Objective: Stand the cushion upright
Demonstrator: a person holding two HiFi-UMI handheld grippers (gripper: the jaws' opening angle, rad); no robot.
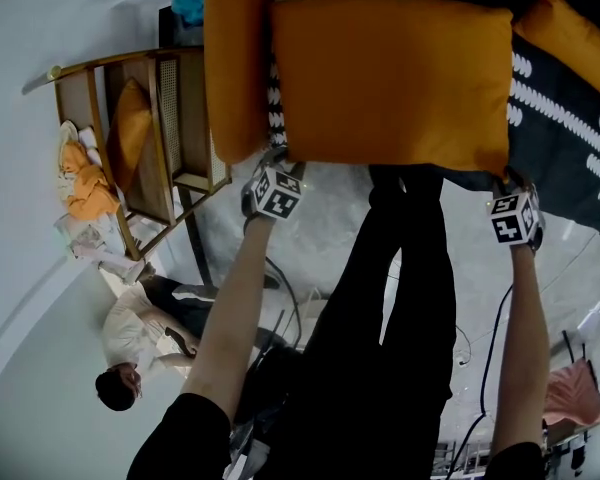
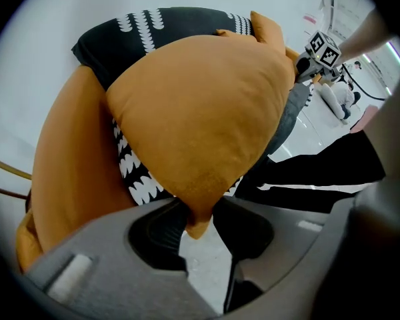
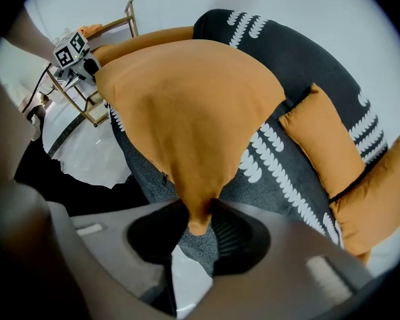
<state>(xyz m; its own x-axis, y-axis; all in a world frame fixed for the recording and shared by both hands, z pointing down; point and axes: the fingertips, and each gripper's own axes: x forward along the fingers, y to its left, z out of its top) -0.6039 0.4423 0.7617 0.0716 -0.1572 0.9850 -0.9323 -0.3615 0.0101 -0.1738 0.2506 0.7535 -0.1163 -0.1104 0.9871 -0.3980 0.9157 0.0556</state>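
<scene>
Wooden chair (image 1: 170, 118): far left of the head view, cane-panelled, with an orange pad leaning inside it.
Seated person (image 1: 145, 333): on the pale floor (image 1: 320, 233) at lower left, well apart from the sofa.
Long orange cushion (image 1: 235, 58): on the sofa just left of the task's cushion, its edge against it; it fills the left side of the left gripper view (image 2: 67, 172).
Left tongs (image 1: 276, 160): pointing down at the cushion's near left corner. In their own view (image 2: 199, 220) the two dark pads are closed onto the tip of that corner, with orange fabric pinched between them.
Cushion (image 1: 390, 83): square and plain orange, lying on the sofa seat with its broad face toward the head camera and its near edge at the sofa's front. It is held at both near corners and spreads away from each pair of tongs (image 2: 200, 112) (image 3: 187, 112).
Right tongs (image 1: 507, 186): pointing down at the near right corner. In their own view (image 3: 199, 220) the pads are drawn in on the corner tip, gripping it.
Sofa (image 1: 570, 128): dark grey with rows of white scallop marks, under and behind the cushion (image 3: 300, 65).
Two smaller orange cushions (image 3: 323, 149): side by side on the sofa to the right, apart from the held one.
</scene>
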